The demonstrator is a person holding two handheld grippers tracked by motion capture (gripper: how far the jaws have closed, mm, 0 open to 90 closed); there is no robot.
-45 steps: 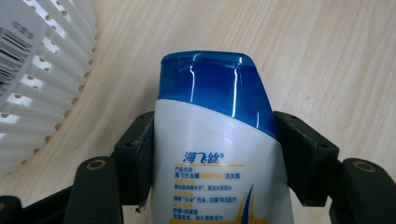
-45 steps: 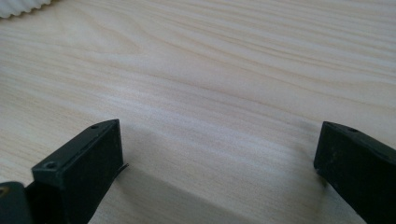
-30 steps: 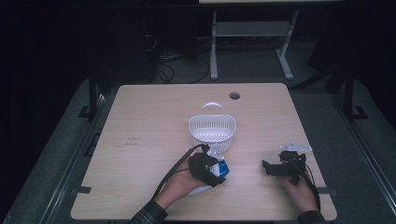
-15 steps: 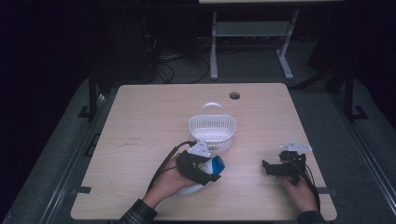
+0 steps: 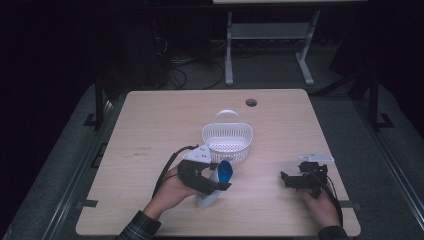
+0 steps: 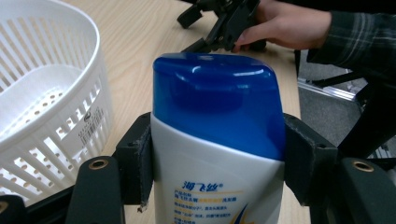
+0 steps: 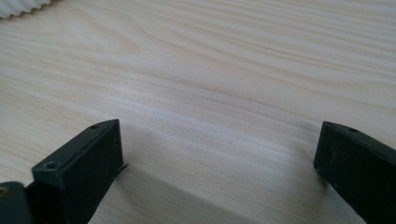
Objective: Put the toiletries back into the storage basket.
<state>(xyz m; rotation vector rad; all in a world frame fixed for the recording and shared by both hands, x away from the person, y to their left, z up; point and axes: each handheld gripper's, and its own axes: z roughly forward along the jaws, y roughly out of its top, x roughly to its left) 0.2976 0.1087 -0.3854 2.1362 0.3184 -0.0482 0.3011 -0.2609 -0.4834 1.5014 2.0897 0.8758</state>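
**Shampoo bottle gripped beside the basket**

The left tool (image 5: 214, 176) clamps a white shampoo bottle (image 6: 217, 154) with a blue cap (image 6: 219, 100), its jaws pressed against both sides of the bottle just below the cap. In the high view the bottle (image 5: 216, 185) lies tilted over the tabletop (image 5: 150, 125), cap end pointing toward the white perforated basket (image 5: 227, 140) and just beside its near wall. The right tool (image 5: 295, 179) rests well apart near the tabletop's right edge, its jaws spread wide over bare wood with nothing between them.
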